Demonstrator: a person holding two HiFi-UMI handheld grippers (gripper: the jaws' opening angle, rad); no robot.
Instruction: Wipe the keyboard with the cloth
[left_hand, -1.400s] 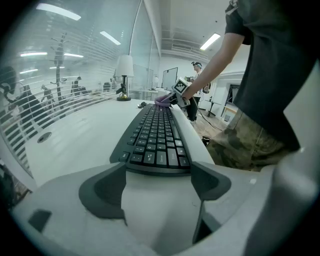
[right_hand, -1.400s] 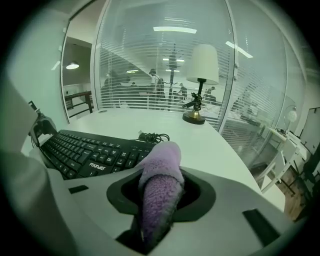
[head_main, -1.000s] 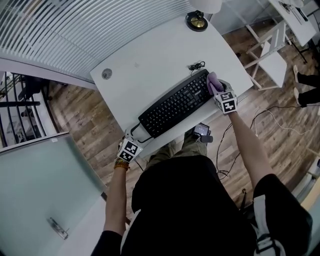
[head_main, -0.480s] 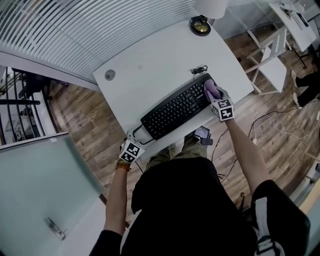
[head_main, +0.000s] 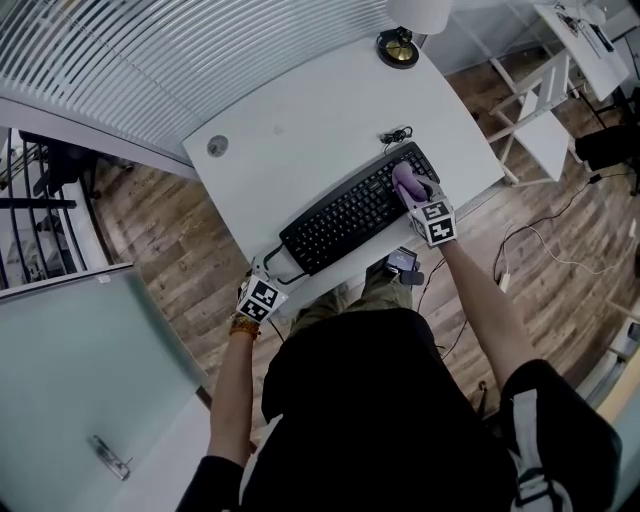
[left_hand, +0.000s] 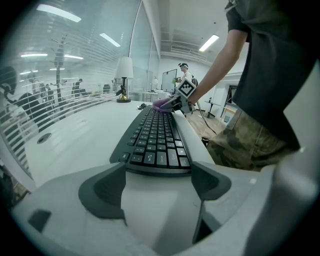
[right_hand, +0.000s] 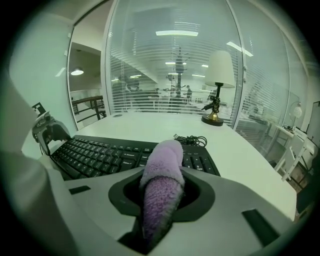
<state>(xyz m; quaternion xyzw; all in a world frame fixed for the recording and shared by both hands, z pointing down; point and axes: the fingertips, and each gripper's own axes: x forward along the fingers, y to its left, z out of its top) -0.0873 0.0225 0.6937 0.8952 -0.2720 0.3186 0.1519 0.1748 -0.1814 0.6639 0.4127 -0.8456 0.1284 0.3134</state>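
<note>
Head view: a black, flat, oblong keyboard (head_main: 345, 215) lies on a smooth white worktop (head_main: 300, 130), its long axis running from lower left to upper right. The right gripper (head_main: 418, 198) sits over the keyboard's upper-right end with a purple cloth (head_main: 405, 178) at its tip. The left gripper (head_main: 266, 268) is at the lower-left end, by the worktop's edge.

Left gripper view: the dark grey, rounded fingers (left_hand: 102, 192) stand wide apart and hold nothing. The keyboard's (left_hand: 157, 135) short end lies just ahead of the gap, its length running away toward the upper middle, where the cloth (left_hand: 162, 104) rests on the far keys.

Right gripper view: the fingers (right_hand: 200, 192) are closed on the fuzzy cloth (right_hand: 162, 165). It is rolled into a thick tube that pokes forward from between them, its rounded end on the keyboard's (right_hand: 100, 152) right-hand keys. A coiled cable (right_hand: 192, 140) lies just beyond.
</note>
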